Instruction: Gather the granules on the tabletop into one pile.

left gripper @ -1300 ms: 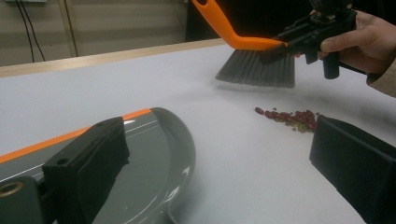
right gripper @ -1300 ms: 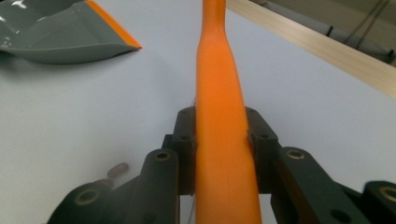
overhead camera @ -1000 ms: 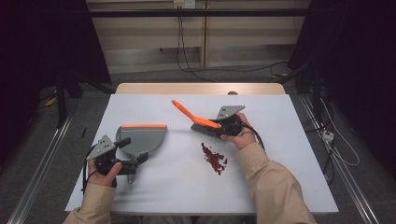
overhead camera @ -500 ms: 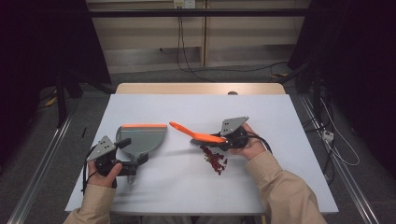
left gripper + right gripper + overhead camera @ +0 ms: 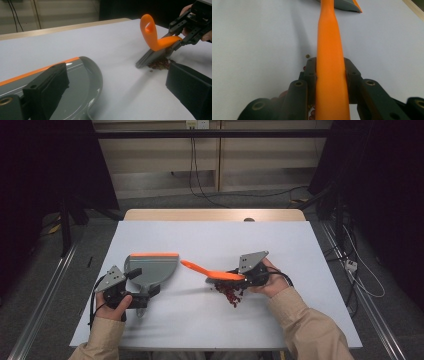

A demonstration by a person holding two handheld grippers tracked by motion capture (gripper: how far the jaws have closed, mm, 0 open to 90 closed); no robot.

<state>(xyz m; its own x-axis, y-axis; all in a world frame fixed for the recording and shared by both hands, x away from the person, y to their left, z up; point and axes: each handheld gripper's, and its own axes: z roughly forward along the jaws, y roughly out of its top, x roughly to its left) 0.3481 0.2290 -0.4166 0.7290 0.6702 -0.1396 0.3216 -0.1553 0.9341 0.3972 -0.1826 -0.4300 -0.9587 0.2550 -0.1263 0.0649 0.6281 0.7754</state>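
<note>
A grey dustpan [image 5: 152, 269] with an orange front lip lies on the white table [image 5: 210, 240] at the left. My left gripper [image 5: 142, 285] sits at its rear by the handle, jaws wide apart; in the left gripper view [image 5: 117, 75] one jaw stands over the dustpan [image 5: 75, 82]. My right gripper [image 5: 232, 276] is shut on the orange brush [image 5: 210, 272], handle pointing at the pan. The brush's grey bristles [image 5: 150, 56] touch a small pile of dark red beans [image 5: 230, 294] [image 5: 160, 63]. In the right gripper view the brush handle [image 5: 329, 50] runs between the jaws of the right gripper [image 5: 329, 75].
The table's far edge is a wooden strip [image 5: 215, 215]. Cables [image 5: 345, 265] and metal rails lie on the floor to both sides. Bare white surface lies between the dustpan and the beans.
My right gripper carried the brush left and toward the near edge, lowering it from above the table's middle onto the bean pile. The left hand and dustpan stayed put.
</note>
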